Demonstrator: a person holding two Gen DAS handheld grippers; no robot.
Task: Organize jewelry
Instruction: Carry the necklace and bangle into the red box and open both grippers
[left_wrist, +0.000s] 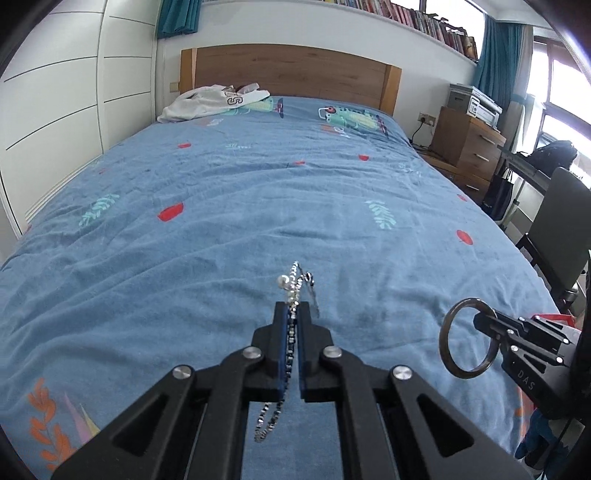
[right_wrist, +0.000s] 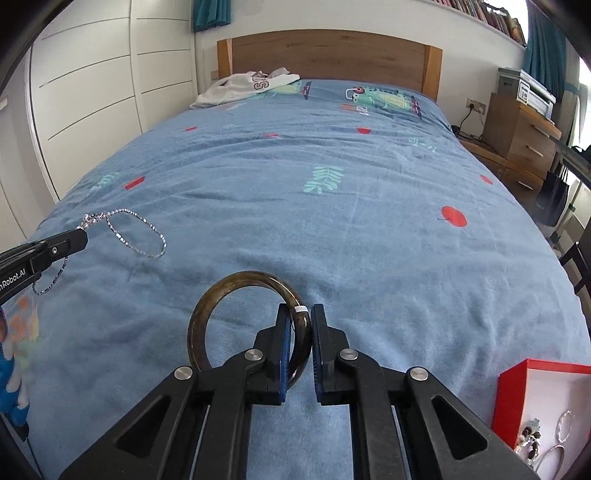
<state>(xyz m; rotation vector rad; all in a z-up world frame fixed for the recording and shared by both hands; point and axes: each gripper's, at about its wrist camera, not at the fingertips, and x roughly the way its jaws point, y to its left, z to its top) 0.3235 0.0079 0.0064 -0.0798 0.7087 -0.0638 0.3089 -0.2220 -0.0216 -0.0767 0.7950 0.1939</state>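
My left gripper is shut on a thin silver bead chain with small pearls, lifted above the blue bedspread; loops of it hang in front of and behind the pads. From the right wrist view that chain dangles from the left gripper at the left edge. My right gripper is shut on a dark brown bangle, which stands upright off the bed, its ring to the left of the fingers. In the left wrist view the bangle and the right gripper are at the lower right.
A red box with a white inside, holding hoops and several small jewelry pieces, lies on the bed at the lower right. The blue bedspread stretches to a wooden headboard. White clothing lies near it. A chair stands right of the bed.
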